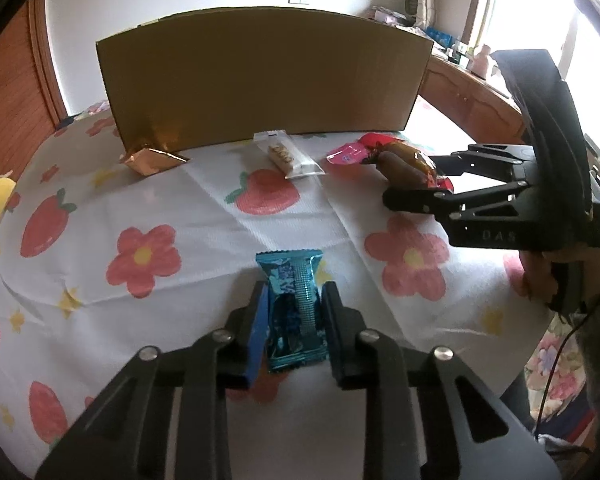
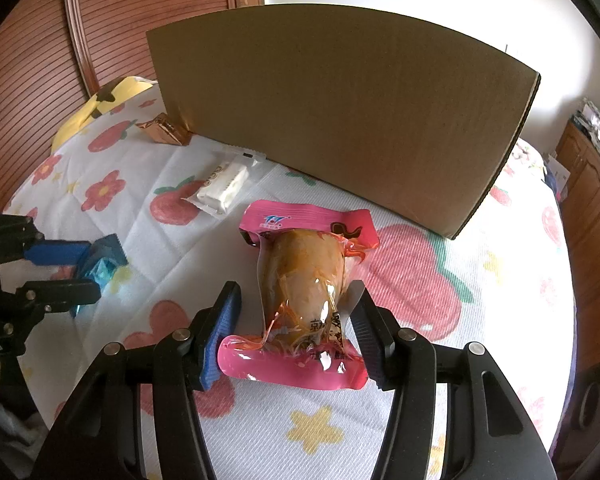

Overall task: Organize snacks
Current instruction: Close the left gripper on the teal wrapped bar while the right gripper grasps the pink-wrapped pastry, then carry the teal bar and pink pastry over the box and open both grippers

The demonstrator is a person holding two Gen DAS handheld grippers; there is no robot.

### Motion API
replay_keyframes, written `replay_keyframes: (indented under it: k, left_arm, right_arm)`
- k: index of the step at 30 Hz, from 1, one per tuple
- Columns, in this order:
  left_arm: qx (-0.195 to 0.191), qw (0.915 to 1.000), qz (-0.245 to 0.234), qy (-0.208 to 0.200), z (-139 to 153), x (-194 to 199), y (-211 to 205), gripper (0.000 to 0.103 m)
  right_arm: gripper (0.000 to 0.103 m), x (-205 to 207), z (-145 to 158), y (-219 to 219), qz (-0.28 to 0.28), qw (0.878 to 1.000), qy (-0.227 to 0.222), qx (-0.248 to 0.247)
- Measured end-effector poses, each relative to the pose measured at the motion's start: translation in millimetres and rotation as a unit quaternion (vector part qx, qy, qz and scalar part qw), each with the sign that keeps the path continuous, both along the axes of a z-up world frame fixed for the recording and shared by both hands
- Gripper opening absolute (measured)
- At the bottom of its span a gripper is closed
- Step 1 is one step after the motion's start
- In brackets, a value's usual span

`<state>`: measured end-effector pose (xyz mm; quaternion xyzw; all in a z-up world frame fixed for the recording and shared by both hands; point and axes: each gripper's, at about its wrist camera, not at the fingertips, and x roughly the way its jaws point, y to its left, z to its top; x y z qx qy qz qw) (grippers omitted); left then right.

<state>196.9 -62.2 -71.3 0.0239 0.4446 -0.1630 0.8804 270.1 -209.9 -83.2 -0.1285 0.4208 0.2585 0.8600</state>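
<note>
Blue snack packet (image 1: 294, 312) lies flat on the flowered bed cover (image 1: 180, 208), long axis running straight out along the left gripper (image 1: 294, 316). Left fingers (image 1: 260, 320) narrowed onto its two long edges, pads look to be touching the wrapper, so I read it as gripped

Pink sausage pack (image 2: 306, 292) sits the same way in the right gripper (image 2: 296, 320): long axis in line with the gripper, fingers (image 2: 224, 320) at medium width against its sides, judged held. It still rests on the cover

Cardboard box (image 1: 260, 76) stands upright dead ahead of both grippers, wall facing them, opening not visible. Right gripper is nearer it. White wafer pack (image 1: 290, 156) and gold packet (image 1: 152, 160) lie at the box foot, between grippers and wall

Next move likely lift, then over the rim; left has the longer carry
</note>
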Motion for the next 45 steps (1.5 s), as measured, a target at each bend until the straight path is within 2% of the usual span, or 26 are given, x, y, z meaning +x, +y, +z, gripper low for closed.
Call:
replay_keyframes:
  k: [8, 19, 27, 29, 35, 45]
  left_arm:
    - [-0.018, 0.9998, 0.001, 0.005, 1, -1, 9, 0.023]
    - [-0.036, 0.9985, -0.007, -0.041, 28, -16, 18, 0.023]
    - [-0.032, 0.9968, -0.005, -0.073, 51, -18, 30, 0.023]
    - [-0.031, 0.9963, -0.005, -0.080, 56, -17, 32, 0.023]
    - [-0.025, 0.9948, -0.009, -0.098, 65, -10, 34, 0.023]
    - [-0.015, 0.9918, -0.018, -0.126, 84, 19, 32, 0.023]
  right_arm:
    - [0.056, 0, 0, 0, 0.000, 1.000, 0.000, -0.001]
    - [0.056, -1, 0, 1, 0.000, 1.000, 0.000, 0.000]
    - [0.045, -1, 4, -4, -0.017, 1.000, -0.007, 0.007]
    - [0.045, -7, 12, -7, -0.024, 0.999, -0.033, 0.012]
    - [0.044, -20, 32, -12, -0.028, 0.998, -0.056, 0.019]
    - [0.044, -24, 91, -16, -0.024, 0.993, -0.100, 0.050]
